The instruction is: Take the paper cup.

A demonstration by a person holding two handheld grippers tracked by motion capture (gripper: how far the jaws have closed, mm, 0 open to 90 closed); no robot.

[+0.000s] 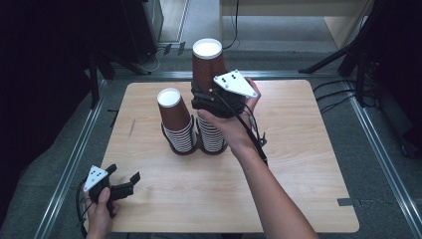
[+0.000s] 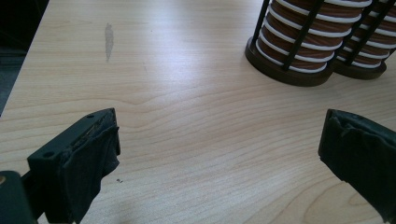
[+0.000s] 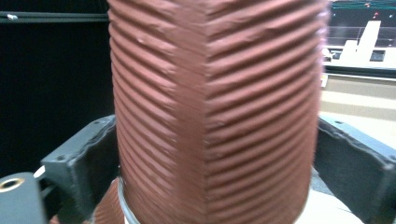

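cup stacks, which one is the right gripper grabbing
The taller stack, the one on the right; the right gripper has its jaws around its top cup. The shorter left stack stands free.

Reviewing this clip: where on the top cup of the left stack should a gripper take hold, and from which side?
Grip the brown ribbed wall of the top cup just above the white rims of the left stack, jaws level, coming from the table's near side. It stands upside down, narrowing upward, and the right stack crowds its other flank.

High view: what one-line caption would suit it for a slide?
Right claw grips the top brown cup of the taller stack; left claw waits open on the table.
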